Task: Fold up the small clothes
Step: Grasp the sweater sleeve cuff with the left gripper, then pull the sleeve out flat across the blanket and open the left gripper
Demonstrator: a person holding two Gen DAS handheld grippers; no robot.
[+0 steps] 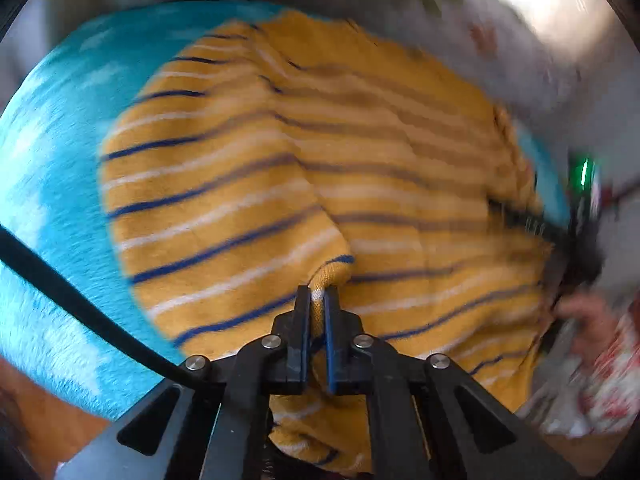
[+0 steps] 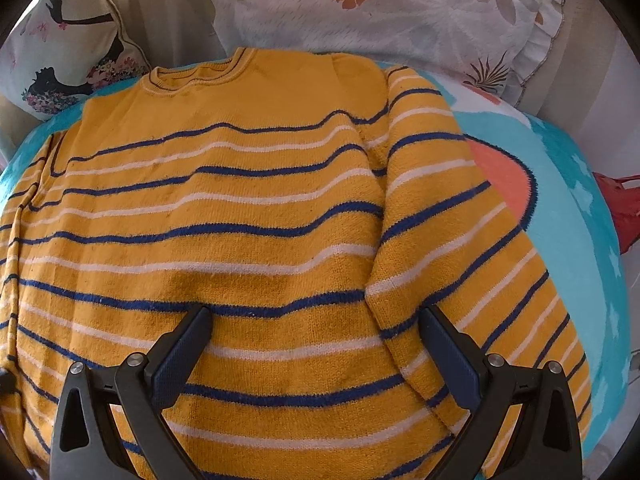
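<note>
1. Sweater (image 2: 224, 216): yellow knit with blue and white stripes, spread flat, front up, on a turquoise blanket (image 2: 560, 208). Collar lies at the far side near the pillows (image 2: 360, 12); hem lies nearest the tools. Judged: laid flat so the sleeves can be folded in first.
2. Right sleeve (image 2: 452, 240): runs down beside the body, touching it, cuff toward the near edge. Not yet folded over.
3. Left tool (image 1: 319, 294): closed on a pinch of sweater fabric; a small loop of knit stands up between the pads. The left view is blurred. Judged: this is the grip for lifting an edge or sleeve across the body. Which part of the garment is pinched cannot be told.
4. Right tool (image 2: 316, 322): spread wide, gripping nothing, poised just above the lower body of the sweater, beside the sleeve seam. Whether its tips touch the knit cannot be told.
5. Judged progress: first fold starting; no completed fold visible.
</note>
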